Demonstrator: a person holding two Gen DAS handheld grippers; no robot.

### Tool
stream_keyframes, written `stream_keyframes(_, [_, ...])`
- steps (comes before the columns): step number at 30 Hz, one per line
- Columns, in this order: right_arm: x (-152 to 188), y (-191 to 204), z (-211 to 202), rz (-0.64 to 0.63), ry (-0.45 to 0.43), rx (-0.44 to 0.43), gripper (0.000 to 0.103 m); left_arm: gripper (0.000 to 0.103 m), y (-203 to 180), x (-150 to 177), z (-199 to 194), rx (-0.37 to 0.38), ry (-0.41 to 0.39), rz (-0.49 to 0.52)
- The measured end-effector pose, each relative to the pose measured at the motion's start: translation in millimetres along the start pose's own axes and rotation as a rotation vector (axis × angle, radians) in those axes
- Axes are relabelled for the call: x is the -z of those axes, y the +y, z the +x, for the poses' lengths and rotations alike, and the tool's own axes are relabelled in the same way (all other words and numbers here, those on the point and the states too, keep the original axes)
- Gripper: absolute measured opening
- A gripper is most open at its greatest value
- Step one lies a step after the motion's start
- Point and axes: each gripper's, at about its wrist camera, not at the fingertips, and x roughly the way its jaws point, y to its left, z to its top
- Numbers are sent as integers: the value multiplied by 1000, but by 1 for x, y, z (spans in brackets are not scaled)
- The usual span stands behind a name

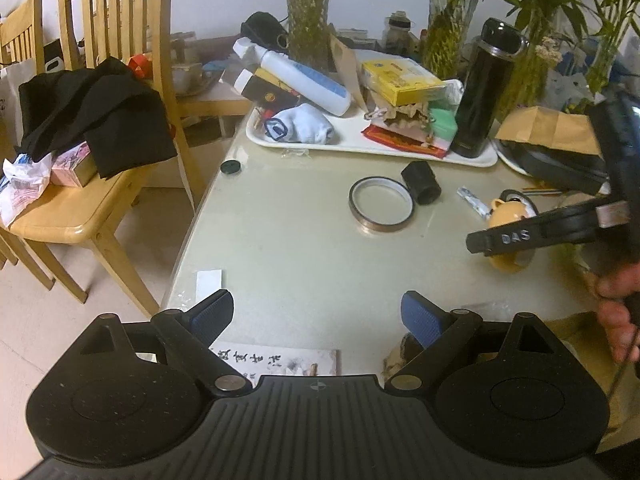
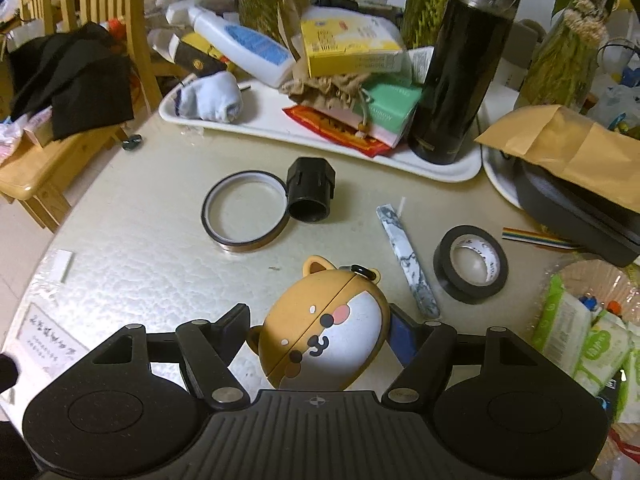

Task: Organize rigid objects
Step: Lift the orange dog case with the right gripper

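Note:
A brown-and-white dog-face case lies on the table between the fingers of my right gripper; the jaws stand around it, and I cannot tell whether they press on it. The case also shows in the left wrist view, partly behind the right gripper. A brown tape ring and a black cap lie ahead, a black tape roll and a marbled stick to the right. My left gripper is open and empty above the near table edge.
A white tray at the back holds a black flask, a white bottle, a yellow box and a sock. A brown envelope on a dark pan is at the right. Wooden chairs with black cloth stand left.

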Motion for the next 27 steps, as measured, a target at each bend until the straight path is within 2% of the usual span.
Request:
stream_keyframes(17, [48, -37, -86, 32, -81, -64, 74, 93, -12, -2, 6, 104, -10, 8])
stream_keyframes(23, [65, -53, -103, 56, -96, -76, 74, 93, -19, -2, 13, 110, -18, 15])
stream_keyframes(27, [70, -62, -105, 54, -95, -75, 74, 93, -23, -7, 17, 106, -36, 59])
